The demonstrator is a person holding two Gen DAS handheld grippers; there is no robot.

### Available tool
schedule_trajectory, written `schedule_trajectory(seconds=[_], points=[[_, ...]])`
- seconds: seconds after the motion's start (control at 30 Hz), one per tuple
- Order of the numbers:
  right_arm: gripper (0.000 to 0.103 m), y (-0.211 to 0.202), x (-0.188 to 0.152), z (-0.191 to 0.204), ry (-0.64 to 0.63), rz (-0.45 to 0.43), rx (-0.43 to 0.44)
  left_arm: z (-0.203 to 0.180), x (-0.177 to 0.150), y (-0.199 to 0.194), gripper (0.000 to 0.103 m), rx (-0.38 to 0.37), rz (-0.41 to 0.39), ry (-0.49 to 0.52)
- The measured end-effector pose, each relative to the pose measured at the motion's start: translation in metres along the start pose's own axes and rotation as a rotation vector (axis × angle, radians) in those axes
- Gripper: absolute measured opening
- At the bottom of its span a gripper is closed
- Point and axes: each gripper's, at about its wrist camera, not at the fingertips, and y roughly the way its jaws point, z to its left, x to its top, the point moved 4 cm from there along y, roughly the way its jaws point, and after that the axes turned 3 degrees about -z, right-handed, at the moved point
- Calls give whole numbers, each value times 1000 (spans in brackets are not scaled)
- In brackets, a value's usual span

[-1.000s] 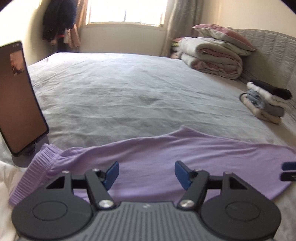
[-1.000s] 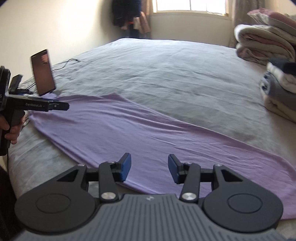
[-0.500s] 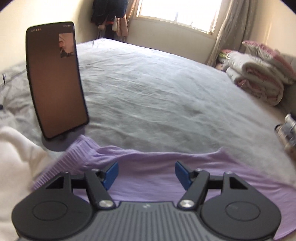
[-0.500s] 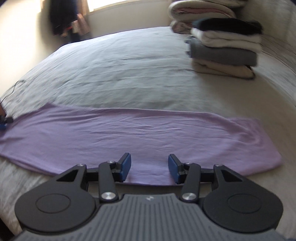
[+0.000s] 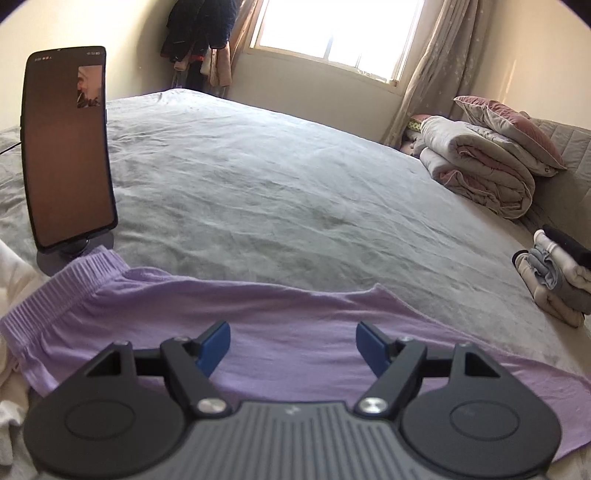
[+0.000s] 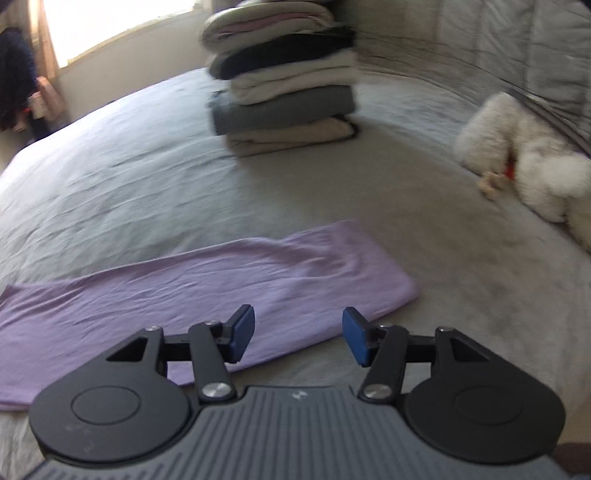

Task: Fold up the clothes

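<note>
Your one lilac garment (image 5: 295, 332) lies flat in a long strip across the bed (image 5: 258, 184), low in both frames, ready for an end-to-end fold. Your left gripper (image 5: 293, 345) hovers near its waistband, your right gripper (image 6: 298, 334) near the hem; both are opening, gripping nothing. One folded stack (image 6: 288, 107) waits upper centre.

Place: a home bedroom
Signs: wide bed (image 5: 280, 192) in a grey sheet, rolled quilts (image 5: 480, 166), curtained window (image 5: 332, 33), stack of folded clothes (image 6: 288, 92), plush toy (image 6: 524, 162)

Grey-sheeted bed (image 5: 280, 192) beneath a bright window (image 5: 332, 33), walls seemingly cream.
</note>
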Motion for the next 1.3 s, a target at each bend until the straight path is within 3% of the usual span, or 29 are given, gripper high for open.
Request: schedule_trajectory(seconds=[0.23,0.43,0.53,0.63,0.7,0.9,1.1,1.3], points=[[57,24,2,-35,130,-2,-143,-5,-1,-8,76,-32,2,23],[57,36,-1,-34,93,-46,-176,-12,-5,-8,76,-53,8,52],[44,38,-1,-31,66,-68,-166,-16,-6,-10,76,-77,8,54],[12,39,0,-28,56,-85,-134,-20,-6,-12,76,-111,1,60],[8,37,1,-25,56,-96,-116,-24,-5,-14,76,-146,1,58],[8,15,6,5,-26,-160,-32,-38,-5,-10,74,-331,56,-21],[8,-5,7,62,-154,-178,133,-62,-15,4,75,-591,198,-170],[8,-15,-13,127,-305,-126,299,-99,-38,23,75,-753,367,-270]])
